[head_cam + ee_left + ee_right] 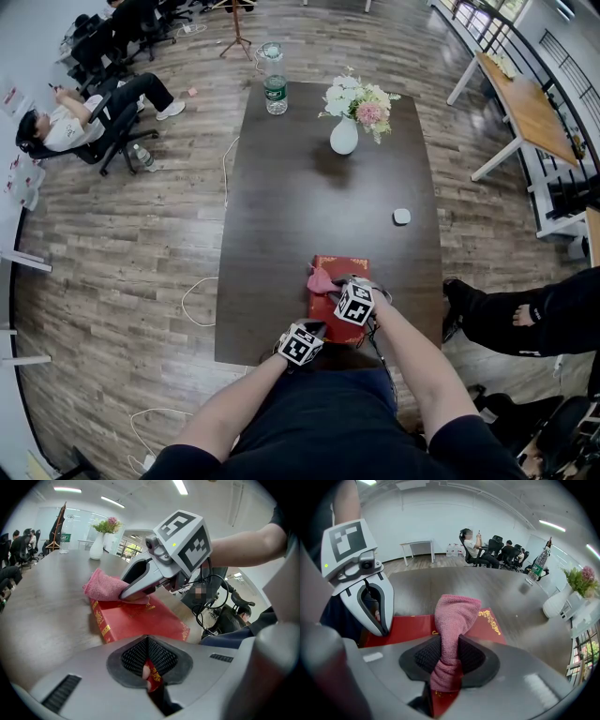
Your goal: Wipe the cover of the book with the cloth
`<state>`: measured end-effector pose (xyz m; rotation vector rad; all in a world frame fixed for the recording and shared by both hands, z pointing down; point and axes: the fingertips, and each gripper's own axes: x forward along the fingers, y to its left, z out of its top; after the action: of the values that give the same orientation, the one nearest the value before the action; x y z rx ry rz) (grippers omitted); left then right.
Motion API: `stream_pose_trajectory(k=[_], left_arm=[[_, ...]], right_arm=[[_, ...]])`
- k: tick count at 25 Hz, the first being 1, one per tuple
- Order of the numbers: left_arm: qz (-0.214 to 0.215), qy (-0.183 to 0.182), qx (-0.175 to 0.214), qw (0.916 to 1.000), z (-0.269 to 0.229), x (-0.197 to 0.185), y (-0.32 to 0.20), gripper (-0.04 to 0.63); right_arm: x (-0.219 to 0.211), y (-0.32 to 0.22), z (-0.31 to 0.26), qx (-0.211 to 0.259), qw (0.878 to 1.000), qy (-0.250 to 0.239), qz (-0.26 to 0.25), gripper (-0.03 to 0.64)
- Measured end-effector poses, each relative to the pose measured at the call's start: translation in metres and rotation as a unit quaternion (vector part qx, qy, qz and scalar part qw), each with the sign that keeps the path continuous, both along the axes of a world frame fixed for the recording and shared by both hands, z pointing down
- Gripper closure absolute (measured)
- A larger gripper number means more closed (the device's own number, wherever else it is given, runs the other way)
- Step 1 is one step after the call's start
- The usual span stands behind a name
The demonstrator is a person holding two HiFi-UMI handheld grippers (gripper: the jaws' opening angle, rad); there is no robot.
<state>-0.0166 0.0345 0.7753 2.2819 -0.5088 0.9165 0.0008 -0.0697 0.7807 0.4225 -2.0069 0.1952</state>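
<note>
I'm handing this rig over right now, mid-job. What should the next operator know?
Left tongs: shut on the near edge of the red book, holding it flat on the table.
Right tongs: shut on the pink cloth, which rests on the far left part of the cover.
Done: book pinned, cloth on the cover; how much is wiped cannot be told.
Left: sweep the cloth over the rest of the cover.

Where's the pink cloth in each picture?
Head view: pink cloth lower centre, on the red book's left side.
Left gripper view: pink cloth upper left of centre, under the right gripper.
Right gripper view: pink cloth dead centre, clamped between the jaws.
Shared landmark: the white vase.
</note>
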Motion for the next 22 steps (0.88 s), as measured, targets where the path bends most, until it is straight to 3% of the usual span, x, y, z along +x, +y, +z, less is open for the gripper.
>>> stream_pose_trajectory(k=[22], left_arm=[[0.0,-0.002,0.002,1.0,0.003,0.0,-0.001,0.6]], right_arm=[[0.029,0.004,0.003,-0.001,1.0,0.006,0.021,0.508]])
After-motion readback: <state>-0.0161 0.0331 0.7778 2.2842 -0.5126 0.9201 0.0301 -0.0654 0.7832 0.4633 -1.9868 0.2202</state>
